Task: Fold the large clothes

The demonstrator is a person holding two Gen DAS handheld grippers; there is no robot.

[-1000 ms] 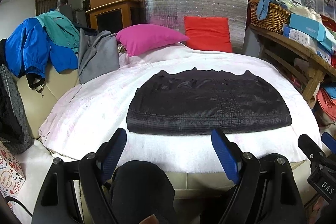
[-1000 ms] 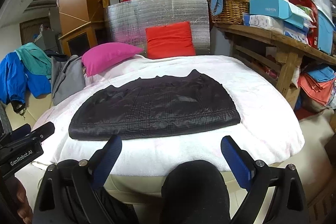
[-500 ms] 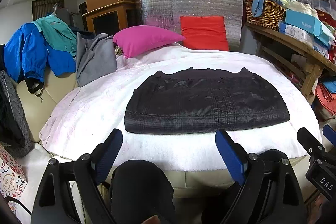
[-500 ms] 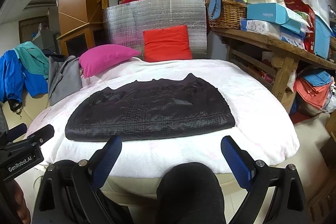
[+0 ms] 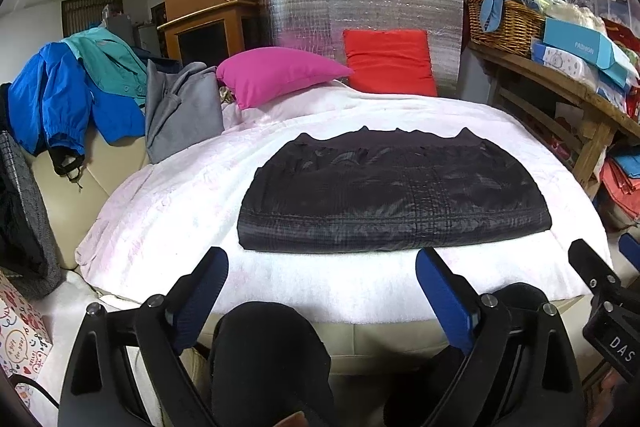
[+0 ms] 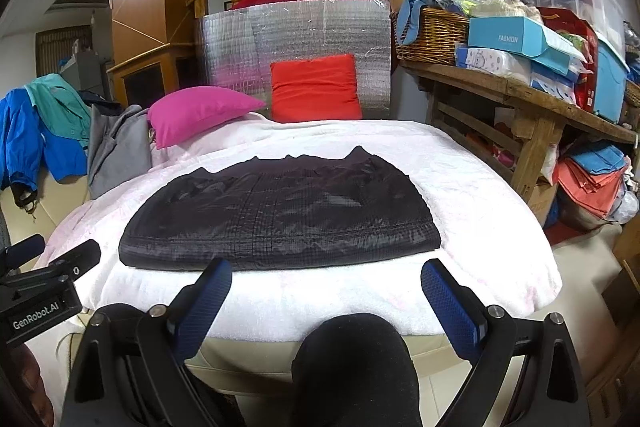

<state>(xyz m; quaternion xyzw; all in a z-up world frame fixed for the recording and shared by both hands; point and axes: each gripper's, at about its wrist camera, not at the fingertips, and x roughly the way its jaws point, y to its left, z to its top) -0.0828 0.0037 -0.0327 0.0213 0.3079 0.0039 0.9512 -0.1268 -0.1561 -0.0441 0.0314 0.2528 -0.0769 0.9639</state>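
A black quilted garment (image 5: 394,193) lies folded flat in a wide rectangle on the white blanket (image 5: 168,203); it also shows in the right wrist view (image 6: 280,217). My left gripper (image 5: 322,267) is open and empty, held off the blanket's near edge in front of the garment. My right gripper (image 6: 326,277) is open and empty, at the same near edge, apart from the garment. The right gripper's body shows at the right of the left wrist view (image 5: 604,291).
A pink pillow (image 5: 276,75) and a red cushion (image 5: 390,61) lie at the back. Blue, teal and grey clothes (image 5: 100,95) hang at the left. A wooden bench (image 6: 516,99) with a basket and boxes stands at the right, with folded cloth (image 6: 592,179) below.
Both grippers have drawn back slightly from the blanket's near edge and stayed open. The garment has not moved.
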